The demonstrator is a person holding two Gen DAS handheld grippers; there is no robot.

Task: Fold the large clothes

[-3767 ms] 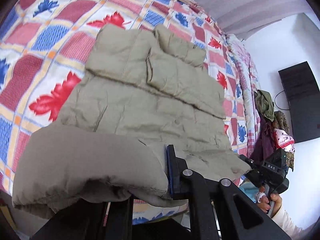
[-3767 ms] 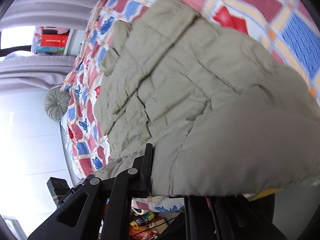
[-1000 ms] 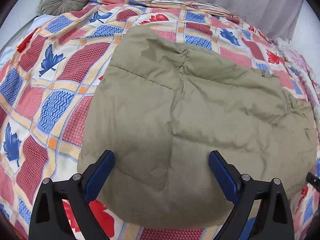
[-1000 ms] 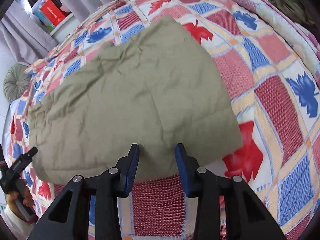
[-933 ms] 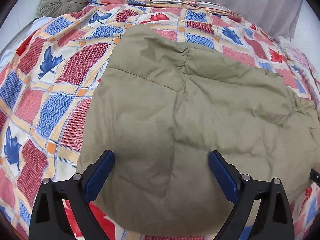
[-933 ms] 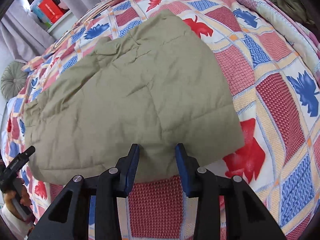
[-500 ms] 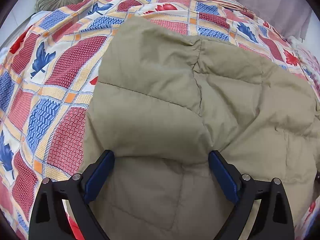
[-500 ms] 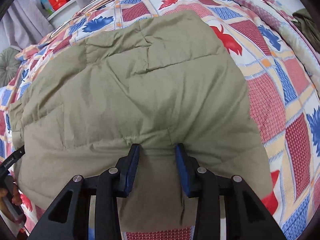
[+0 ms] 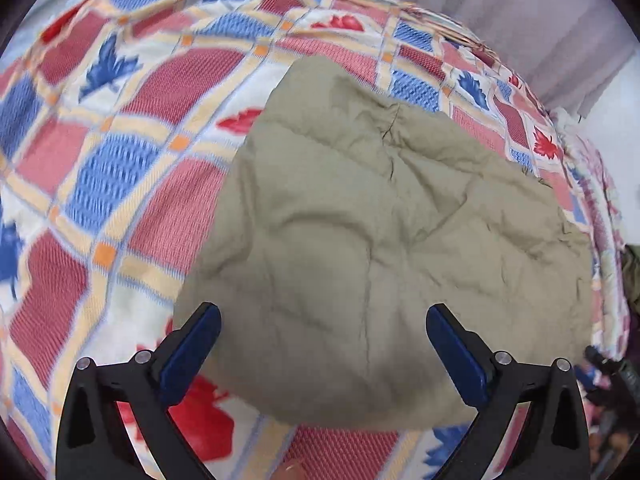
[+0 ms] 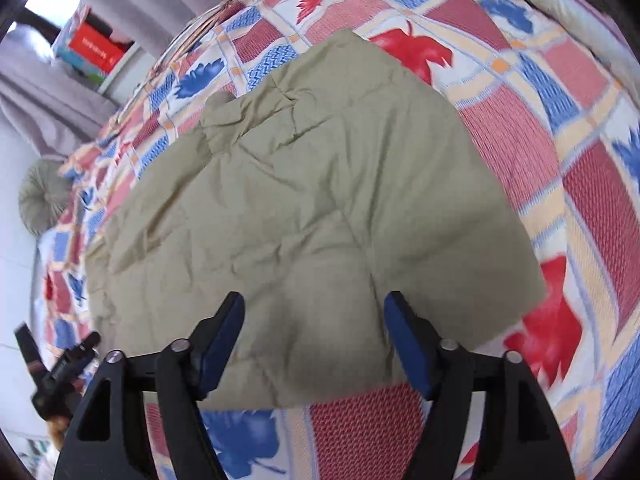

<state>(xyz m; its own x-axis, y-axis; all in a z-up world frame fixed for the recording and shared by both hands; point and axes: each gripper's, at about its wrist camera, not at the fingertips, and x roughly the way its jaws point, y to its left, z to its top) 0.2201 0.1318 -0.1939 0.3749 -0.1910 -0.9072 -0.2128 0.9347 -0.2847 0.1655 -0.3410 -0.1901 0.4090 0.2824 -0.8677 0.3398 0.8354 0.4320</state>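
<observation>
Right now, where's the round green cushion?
In the right wrist view the cushion sits at the far left edge, at the head of the bed, beyond the jacket's far left corner and below the grey curtain.

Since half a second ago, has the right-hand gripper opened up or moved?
Yes. The right gripper has spread its jaws wider and pulled back: the khaki padded jacket's near edge now shows red-patterned bedspread below it.

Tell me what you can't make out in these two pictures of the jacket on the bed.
- Jacket sleeves and front: both views, folded underneath.
- Cushion: right view shows it small at the edge; left view's top cuts it off.
- Box lettering: right view, too small.
- Bedspread pattern: left view, blurred.
</observation>
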